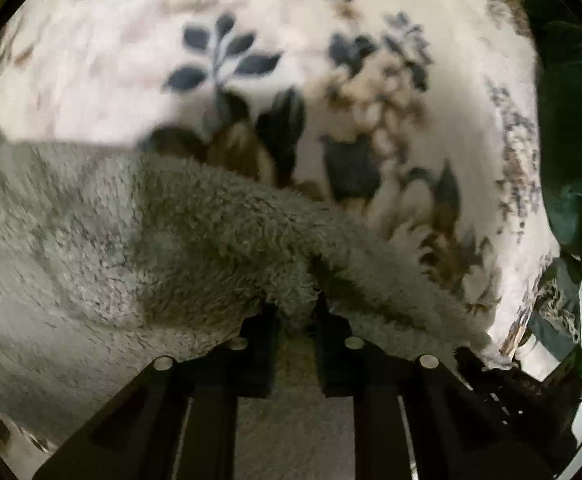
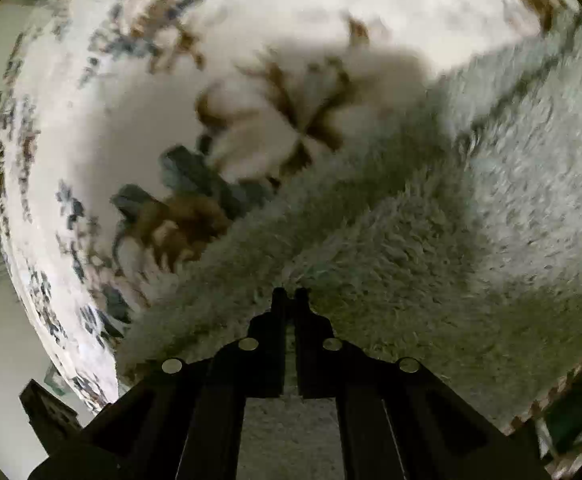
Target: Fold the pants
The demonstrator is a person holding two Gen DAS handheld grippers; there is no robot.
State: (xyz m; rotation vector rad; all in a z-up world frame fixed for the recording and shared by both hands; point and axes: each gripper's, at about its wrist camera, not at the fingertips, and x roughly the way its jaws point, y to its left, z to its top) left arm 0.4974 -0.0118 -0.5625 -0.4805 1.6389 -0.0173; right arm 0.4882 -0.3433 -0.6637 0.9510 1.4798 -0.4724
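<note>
- Left tool — clamped on an edge of the fuzzy grey pants.
- Right tool — pinched on another edge.
- Pants lie on floral blanket; folding looks barely begun.

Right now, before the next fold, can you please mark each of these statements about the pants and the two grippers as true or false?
1. The pants are of fluffy grey fleece. True.
2. The left gripper stands wide open above the cloth. False: its jaws are closed on a ridge of the fleece.
3. The right gripper has its jaws nearly together at the edge of the pants. True.
4. The pants lie on a bare wooden table. False: they lie on a white blanket with blue and brown flowers.
5. A folded red towel lies beside the pants. False: no such towel is in view.
</note>
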